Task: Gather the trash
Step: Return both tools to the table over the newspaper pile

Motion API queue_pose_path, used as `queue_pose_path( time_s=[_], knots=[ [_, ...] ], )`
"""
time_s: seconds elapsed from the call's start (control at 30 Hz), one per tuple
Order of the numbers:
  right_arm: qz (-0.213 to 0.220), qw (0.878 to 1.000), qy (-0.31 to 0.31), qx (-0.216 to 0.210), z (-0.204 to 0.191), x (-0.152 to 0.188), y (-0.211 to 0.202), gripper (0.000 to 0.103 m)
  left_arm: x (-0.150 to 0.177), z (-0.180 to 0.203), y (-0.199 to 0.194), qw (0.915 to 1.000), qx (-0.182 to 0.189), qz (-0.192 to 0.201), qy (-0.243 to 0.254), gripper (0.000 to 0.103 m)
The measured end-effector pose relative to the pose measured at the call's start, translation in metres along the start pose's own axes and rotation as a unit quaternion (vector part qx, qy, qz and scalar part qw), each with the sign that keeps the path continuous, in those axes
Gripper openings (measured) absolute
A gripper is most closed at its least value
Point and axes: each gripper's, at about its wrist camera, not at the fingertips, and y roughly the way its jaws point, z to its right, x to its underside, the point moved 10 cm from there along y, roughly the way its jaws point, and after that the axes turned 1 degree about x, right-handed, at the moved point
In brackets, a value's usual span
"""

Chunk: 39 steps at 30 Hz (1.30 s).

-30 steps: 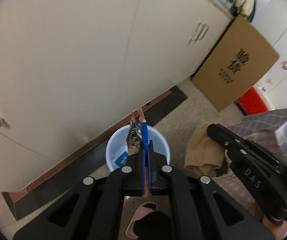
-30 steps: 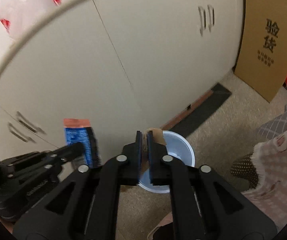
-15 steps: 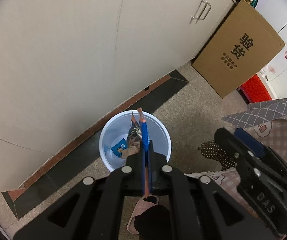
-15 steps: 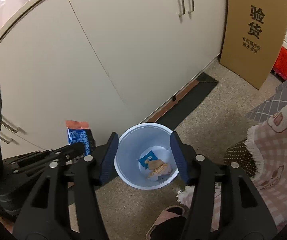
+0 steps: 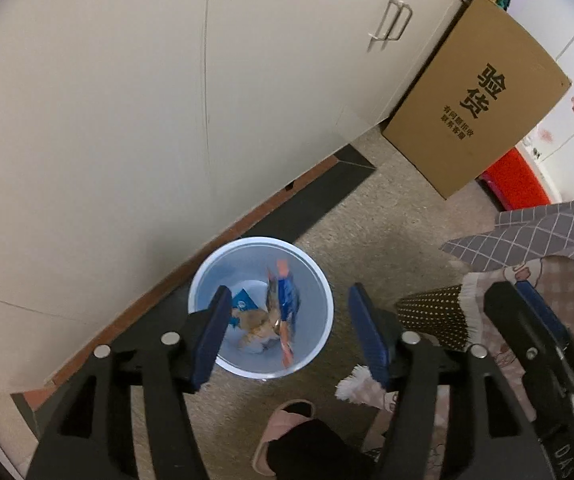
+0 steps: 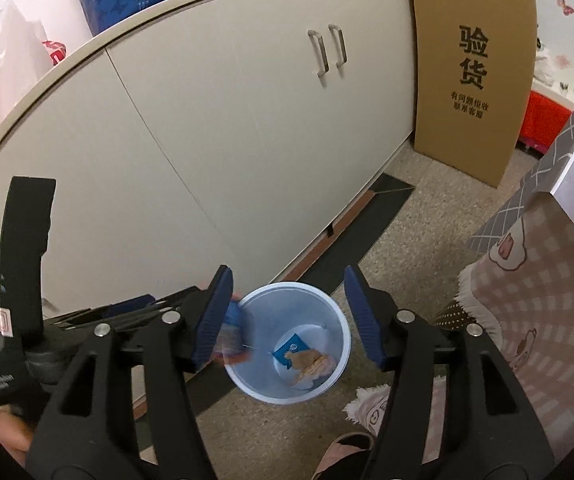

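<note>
A pale blue round bin (image 5: pixel 321 280) stands on the floor by the cabinet base; it also shows in the right wrist view (image 6: pixel 339 320). My left gripper (image 5: pixel 290 328) is open above it. A blue and orange snack wrapper (image 5: pixel 285 304) is loose in mid-air over the bin, blurred in the right wrist view (image 6: pixel 233 340). A blue packet (image 6: pixel 291 346) and brownish crumpled trash (image 6: pixel 311 362) lie on the bin's bottom. My right gripper (image 6: pixel 287 314) is open and empty above the bin.
Beige cabinet doors (image 5: pixel 167 100) run behind the bin. A large cardboard box (image 5: pixel 475 96) leans at the cabinet's end, with a red crate (image 5: pixel 515 180) beyond. Checked cloth (image 5: pixel 535 232) hangs at right. A pink slipper (image 5: pixel 279 432) lies below the bin.
My right gripper opened and dropped its brownish trash into the bin. My left gripper then opened and let go of the blue wrapper, which is falling into the bin.
</note>
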Motion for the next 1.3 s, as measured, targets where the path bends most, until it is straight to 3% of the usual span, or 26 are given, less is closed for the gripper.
queue_pose_path(
  time_s=[0.37, 0.63, 0.8, 0.93, 1.1, 1.3],
  knots=[
    [-0.003, 1.0, 0.014, -0.022, -0.001, 0.0, -0.033, 0.058, 0.005, -0.003, -0.06, 0.9988, -0.031, 0.038, -0.004, 0.06],
    [0.057, 0.997, 0.005, -0.055, -0.022, -0.029, -0.114, 0.059, -0.004, 0.02, -0.157, 0.9933, -0.012, 0.115, 0.007, 0.06],
    [0.11, 0.992, 0.013, -0.066, -0.016, -0.048, -0.182, 0.061, -0.006, 0.063, -0.218, 0.9858, 0.012, 0.163, 0.038, 0.061],
    [0.158, 0.985, 0.031, -0.062, 0.013, -0.056, -0.241, 0.063, 0.005, 0.115, -0.255, 0.9778, 0.037, 0.189, 0.083, 0.063],
    [0.192, 0.979, 0.066, -0.013, 0.08, -0.054, -0.292, 0.064, 0.028, 0.196, -0.268, 0.969, 0.056, 0.194, 0.143, 0.064],
    [0.212, 0.969, 0.12, 0.036, 0.18, -0.036, -0.343, 0.064, 0.067, 0.297, -0.265, 0.9559, 0.107, 0.171, 0.213, 0.064]
  ],
)
